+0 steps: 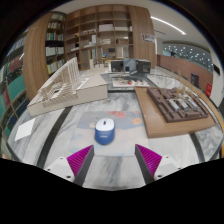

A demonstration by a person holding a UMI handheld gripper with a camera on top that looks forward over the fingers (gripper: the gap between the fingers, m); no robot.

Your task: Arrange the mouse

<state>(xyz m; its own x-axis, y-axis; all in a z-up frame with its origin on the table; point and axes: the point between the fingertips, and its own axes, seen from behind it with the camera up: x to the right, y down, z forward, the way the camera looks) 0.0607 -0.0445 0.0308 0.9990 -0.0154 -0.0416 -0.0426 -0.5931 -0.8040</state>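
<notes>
blue and white mouse (104, 130): sits on the pale marbled worktop (60, 135), just ahead of the jaws and roughly centred on the gap between them; apart from both, nothing touching it
gripper (113, 160): jaws spread wide, holding nothing; magenta pads (82, 160) face inward on either side, low and near; this looks like a lined-up approach, so that a straight push forward would bring the mouse between the pads
grip judgement: mouse seems narrower than the opening, so it should fit; its rounded shell may slip if pinched off-centre
left, far: white slatted architectural model (68, 82) on the worktop, well apart from the mouse
right, far: brown flat model board (172, 105) with small white blocks, also well apart
background: wooden bookshelves (100, 30) along the far wall
task stage: mouse not yet grasped; arranging appears still to be done; target spot cannot be told
</notes>
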